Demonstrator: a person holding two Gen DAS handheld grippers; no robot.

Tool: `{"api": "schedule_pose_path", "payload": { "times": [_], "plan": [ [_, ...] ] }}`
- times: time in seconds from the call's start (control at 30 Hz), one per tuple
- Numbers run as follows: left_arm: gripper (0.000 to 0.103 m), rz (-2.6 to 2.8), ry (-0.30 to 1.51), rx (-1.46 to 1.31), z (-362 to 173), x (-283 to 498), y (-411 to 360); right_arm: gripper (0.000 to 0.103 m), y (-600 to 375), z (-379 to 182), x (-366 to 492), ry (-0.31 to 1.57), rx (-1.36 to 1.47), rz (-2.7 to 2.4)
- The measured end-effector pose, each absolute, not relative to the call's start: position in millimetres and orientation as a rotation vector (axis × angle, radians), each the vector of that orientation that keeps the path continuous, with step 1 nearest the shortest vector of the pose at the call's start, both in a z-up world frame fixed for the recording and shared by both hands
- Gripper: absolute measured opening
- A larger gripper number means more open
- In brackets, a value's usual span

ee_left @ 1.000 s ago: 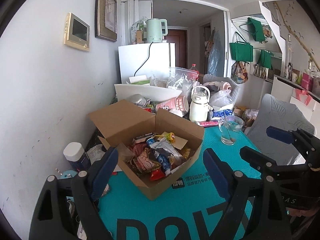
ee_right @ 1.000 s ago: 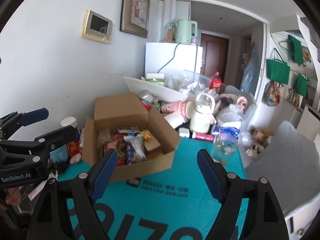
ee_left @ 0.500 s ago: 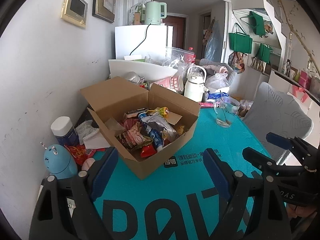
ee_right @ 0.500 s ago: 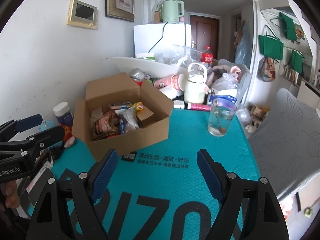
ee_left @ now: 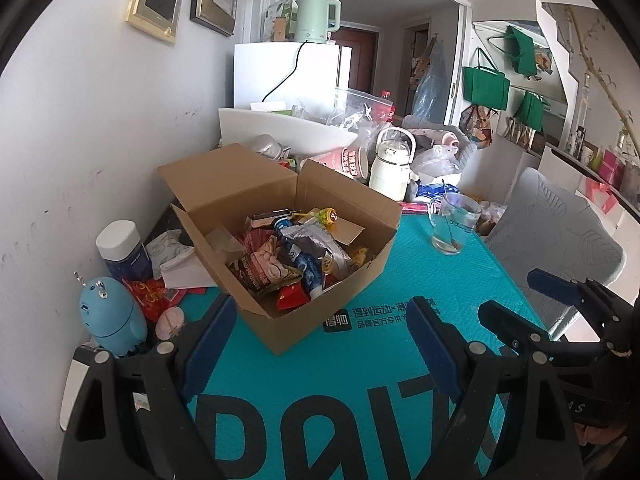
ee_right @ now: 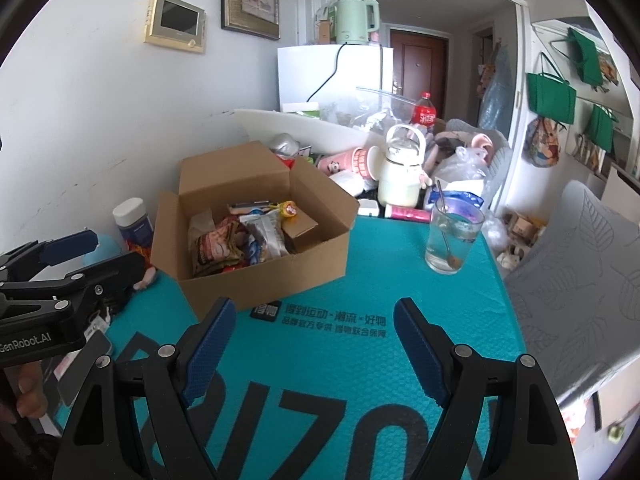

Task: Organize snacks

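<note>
An open cardboard box (ee_left: 352, 296) full of snack packets (ee_left: 280, 264) stands on the teal mat; it also shows in the right wrist view (ee_right: 280, 280). A yellow lollipop (ee_left: 330, 215) lies on top. My left gripper (ee_left: 320, 340) is open and empty, just in front of the box's near corner. My right gripper (ee_right: 314, 340) is open and empty, hovering over the mat in front of the box. Each gripper also shows in the other's view, the right one (ee_left: 532, 300) at the right and the left one (ee_right: 92, 252) at the left.
A glass with a spoon (ee_right: 450, 236) stands right of the box. A cream jug (ee_right: 402, 172), pink cups and bags crowd the back. A white-capped jar (ee_left: 122, 248), a blue gadget (ee_left: 110, 312) and red wrappers lie left by the wall. A grey chair (ee_left: 560, 248) is right.
Both grippers have drawn back and tilted down, so the box and more of the teal mat now sit lower and fuller in view. Jaws stayed open.
</note>
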State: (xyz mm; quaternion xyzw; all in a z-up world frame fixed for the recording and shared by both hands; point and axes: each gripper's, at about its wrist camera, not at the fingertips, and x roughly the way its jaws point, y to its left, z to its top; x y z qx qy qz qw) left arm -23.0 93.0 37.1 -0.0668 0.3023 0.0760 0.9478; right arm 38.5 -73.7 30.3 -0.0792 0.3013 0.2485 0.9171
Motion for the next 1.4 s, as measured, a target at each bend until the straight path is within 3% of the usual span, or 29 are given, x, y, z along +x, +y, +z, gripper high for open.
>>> {"api": "schedule_pose_path", "payload": {
  "times": [1.4],
  "plan": [
    [0.087,0.145,0.648,-0.144,28.8,-21.6,93.2,0.082,-74.5,24.7,38.3,0.641,-0.164,0.498]
  ]
}}
